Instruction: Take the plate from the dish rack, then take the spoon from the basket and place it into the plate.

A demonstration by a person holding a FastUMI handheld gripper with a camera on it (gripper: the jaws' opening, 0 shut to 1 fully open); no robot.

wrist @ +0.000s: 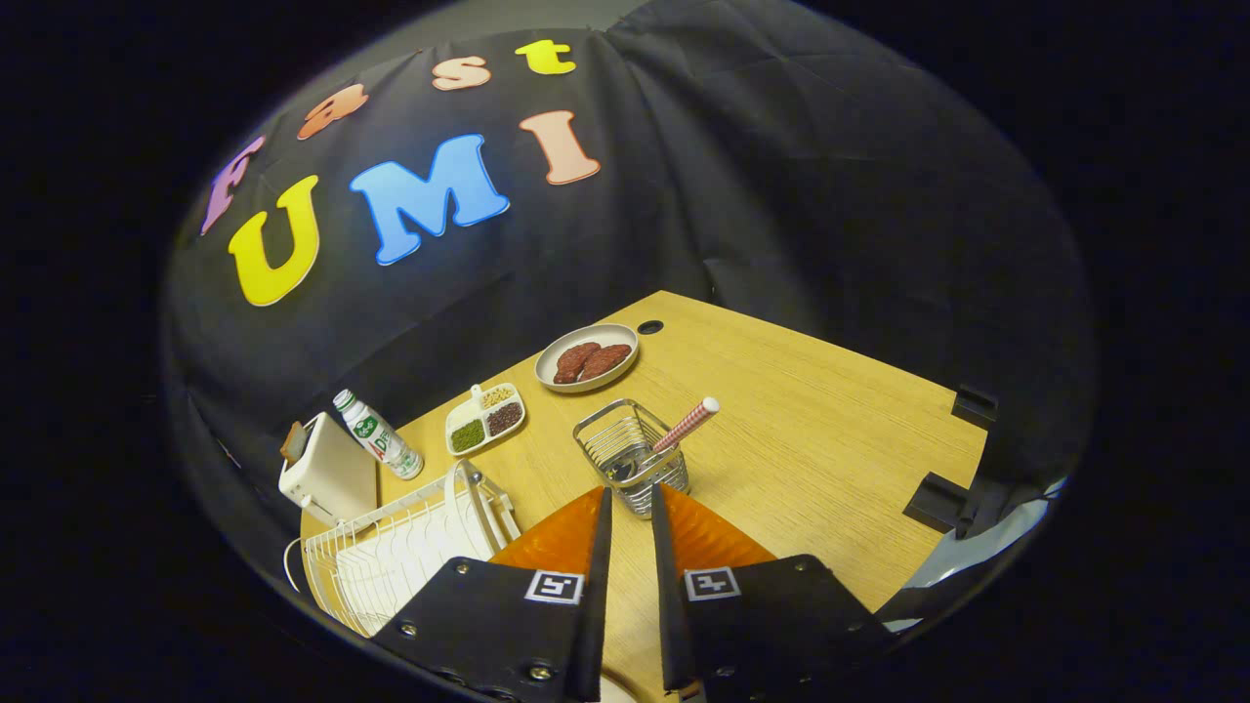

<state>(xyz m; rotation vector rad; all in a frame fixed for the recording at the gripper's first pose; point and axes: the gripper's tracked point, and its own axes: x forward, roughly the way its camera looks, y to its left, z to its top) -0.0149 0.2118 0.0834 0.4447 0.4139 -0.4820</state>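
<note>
A white wire dish rack [381,561] stands at the table's near left corner, left of my fingers. A pale plate [471,503] stands upright on edge in its right end. Just beyond my fingertips sits a small metal wire basket [625,451]. In it stands the spoon [687,427], its pink checked handle leaning out to the right and its bowl down inside. My gripper [631,493] hovers above the table, pointing at the basket. Its black fingers [598,547] with orange sides are a little apart, with only bare wood between them.
Behind the rack are a white toaster [327,471] and a small bottle [379,435]. Farther back lie a divided dish [485,418] of grains and a grey plate [586,358] with meat. Black clamps [942,503] grip the wooden table [830,439] along its right edge.
</note>
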